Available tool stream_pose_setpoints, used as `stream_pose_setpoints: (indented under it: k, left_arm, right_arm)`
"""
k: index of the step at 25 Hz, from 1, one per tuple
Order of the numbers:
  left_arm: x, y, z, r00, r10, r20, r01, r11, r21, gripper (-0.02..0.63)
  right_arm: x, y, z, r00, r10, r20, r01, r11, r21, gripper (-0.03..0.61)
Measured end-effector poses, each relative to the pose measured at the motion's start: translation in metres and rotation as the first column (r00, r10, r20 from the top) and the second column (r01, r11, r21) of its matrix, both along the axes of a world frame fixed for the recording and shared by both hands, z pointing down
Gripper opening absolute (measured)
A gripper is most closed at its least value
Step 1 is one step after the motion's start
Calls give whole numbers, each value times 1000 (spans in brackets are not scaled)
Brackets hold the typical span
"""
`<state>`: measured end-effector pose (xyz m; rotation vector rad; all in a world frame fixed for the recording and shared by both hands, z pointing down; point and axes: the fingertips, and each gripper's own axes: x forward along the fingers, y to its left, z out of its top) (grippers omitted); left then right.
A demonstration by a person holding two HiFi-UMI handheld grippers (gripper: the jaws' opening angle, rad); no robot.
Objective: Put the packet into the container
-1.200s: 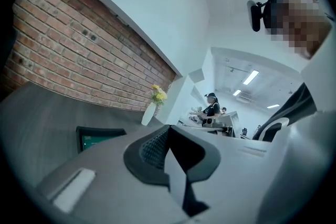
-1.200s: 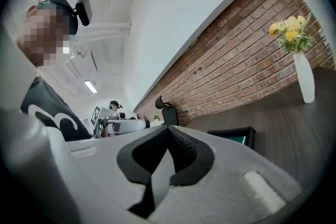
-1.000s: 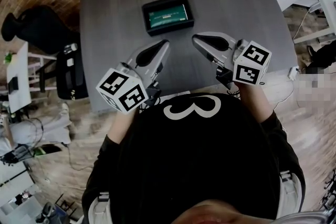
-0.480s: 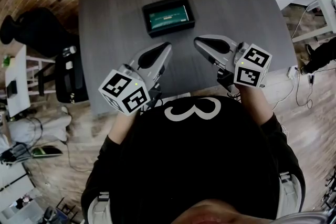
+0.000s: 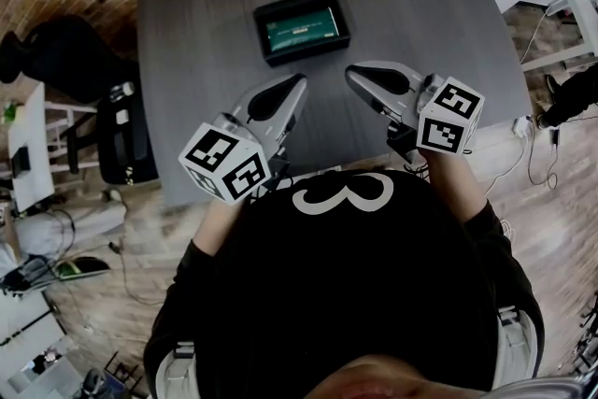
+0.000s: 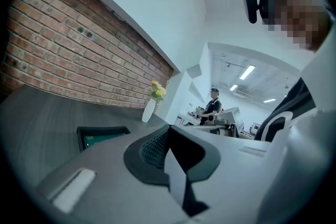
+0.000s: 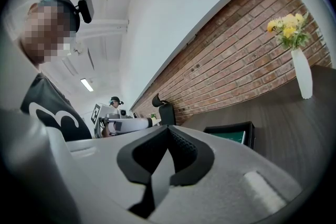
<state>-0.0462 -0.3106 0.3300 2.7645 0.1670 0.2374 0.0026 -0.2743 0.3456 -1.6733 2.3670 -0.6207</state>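
Right now both tools are clenched on nothing. The left gripper (image 5: 297, 87) has its grey plastic jaws pressed together, black ribbed pads meeting with no gap. The right gripper (image 5: 352, 73) is the same, jaws together and empty. Both hang over the near part of the dark grey wood-grain table (image 5: 196, 61), tips angled toward each other but apart. The flat green packet (image 5: 300, 28) with pale print lies inside the shallow black rectangular container (image 5: 264, 18), which sits on the table beyond both tips and touches neither. A slim white vase of yellow flowers (image 7: 302, 80) stands at the table's far edge. A rough red brick wall (image 6: 79, 55) runs behind.
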Motion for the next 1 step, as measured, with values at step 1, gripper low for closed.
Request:
stream_pose_setpoints:
  k: [1]
  left_arm:
    - [1,0,2,1000,-4,1,4,1000,1,12]
  right_arm:
    - [1,1,1,1000,1,1,-1,1000,-1,2]
